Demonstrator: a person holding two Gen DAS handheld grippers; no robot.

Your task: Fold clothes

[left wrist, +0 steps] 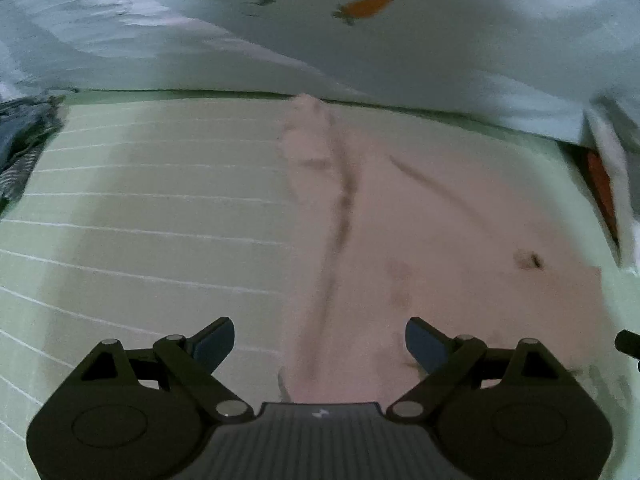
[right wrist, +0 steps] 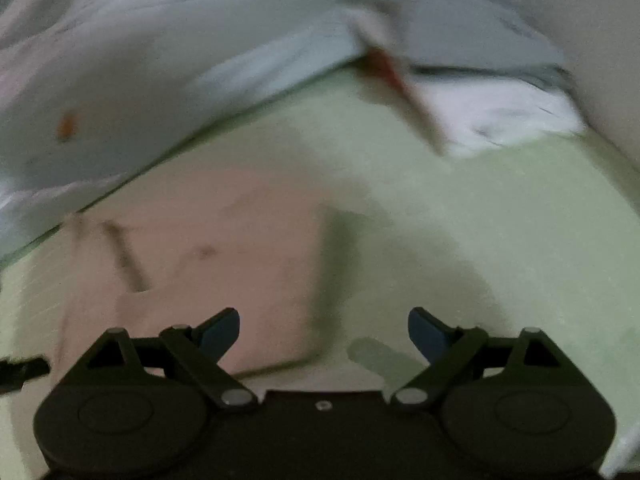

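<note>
A pink garment (left wrist: 420, 240) lies flat on the bed (left wrist: 140, 220), which is covered by a pale green sheet with thin white stripes; it sits toward the far edge of the bed, its upper end almost touching the white bedding with orange carrot prints (left wrist: 360, 40) heaped along that edge. In the left wrist view the garment shows a long crease running from its far end toward the camera, and its near right corner looks square, which suggests at least one fold is already laid. The left gripper (left wrist: 320, 340) hovers over the garment's near left part with its fingers spread wide and nothing between them. The right gripper (right wrist: 324, 332) hangs above the garment's right edge, where pink cloth meets green sheet, and its fingers are likewise spread and empty; that view is blurred, so fine detail of the edge is hard to read. A dark patterned cloth (left wrist: 24, 144) lies at the bed's left edge, well apart from the garment. As a judgement, the step in hand is the pause between folds: a fold has been set down and both grippers are free. The next move probably calls for each gripper to pinch a corner or edge at one end of the garment and carry it evenly over the other end, keeping the layers aligned so the crease stays straight.
</note>
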